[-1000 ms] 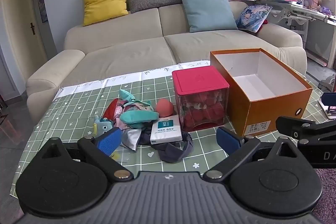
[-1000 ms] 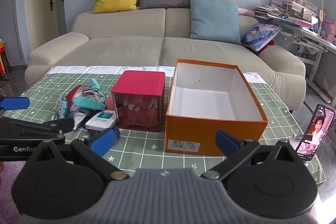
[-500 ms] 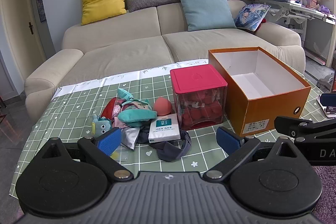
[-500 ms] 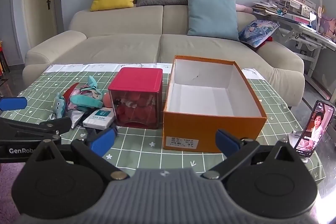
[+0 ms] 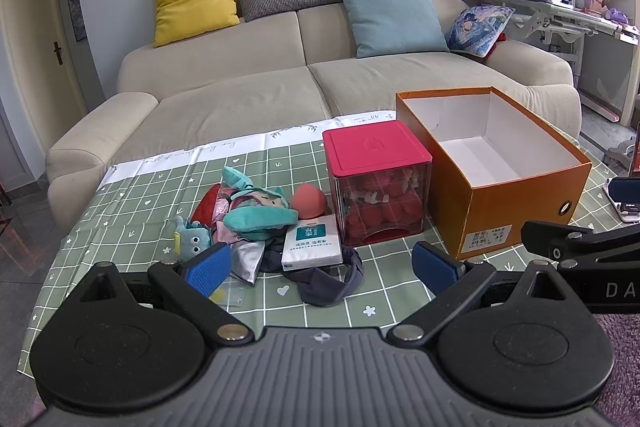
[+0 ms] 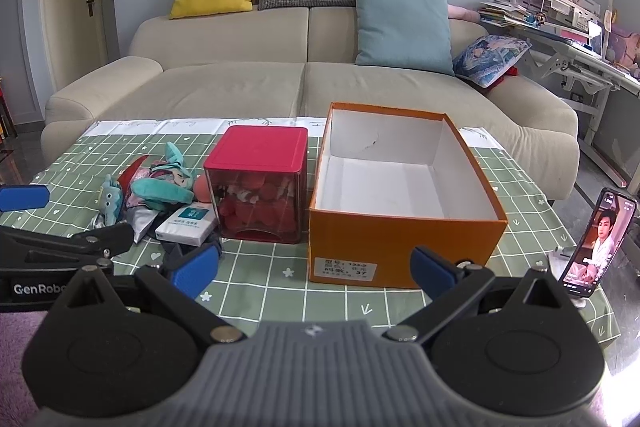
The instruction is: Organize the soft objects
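Not started: both grippers, left gripper (image 5: 322,269) & right gripper (image 6: 314,273), wide open, empty. Next: grab toy (image 5: 260,217) from pile nr counter's left edge, drop in orange box (image 5: 524,211).

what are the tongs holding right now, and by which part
Nothing is held. The left tongs and right tongs are both open and empty, short of the pile of soft toys on the green checked tablecloth.

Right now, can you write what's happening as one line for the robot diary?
stage: before first pick | left gripper: open, holding nothing | right gripper: open, holding nothing | soft toy pile: on tablecloth, left of red-lidded box | orange box: open, nothing inside
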